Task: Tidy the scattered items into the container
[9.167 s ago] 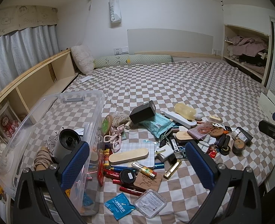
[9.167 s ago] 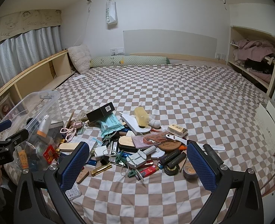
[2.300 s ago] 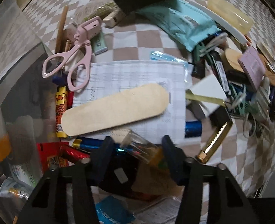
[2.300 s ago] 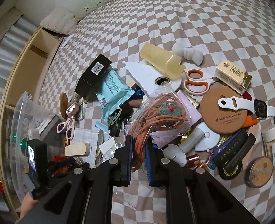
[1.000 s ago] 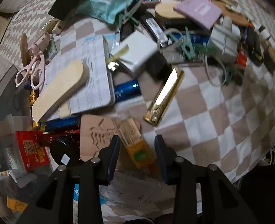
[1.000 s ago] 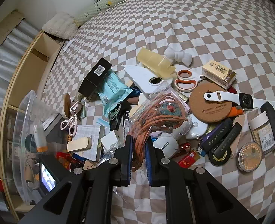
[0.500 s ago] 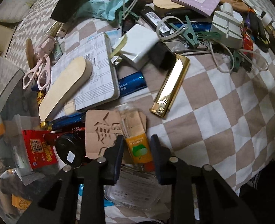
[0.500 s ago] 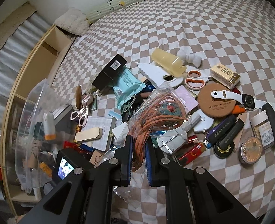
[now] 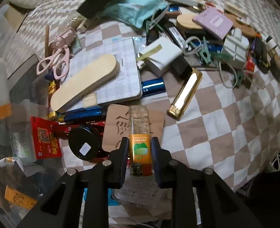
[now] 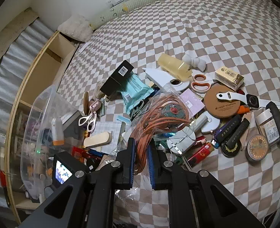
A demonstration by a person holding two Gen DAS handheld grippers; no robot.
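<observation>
My left claw [image 9: 139, 148] was closed on a small orange-labelled clear packet [image 9: 140, 140]; my right claw [image 10: 141, 152] pinched a clear bag of orange cords [image 10: 159, 117]. Both hung above the bed's near-left clutter. Next, I judged, came carrying them to the clear plastic container [image 10: 39, 114] at the bed's left edge.

Clear plastic container [image 10: 44, 114] sits at left edge of checkered bed, already part-filled w/ tubes, boxes, packets. Small packet [image 9: 140, 148] w/ orange label + green fruit print, clear top showing thin sticks, is pinched upright betw. left gripper [image 9: 139, 152] fingers, above tan cutout card. Clear bag [image 10: 162, 117] of orange-brown cords w/ teal-red ornament is clamped at its lower end in right gripper [image 10: 141, 155], lifted over the pile.
</observation>
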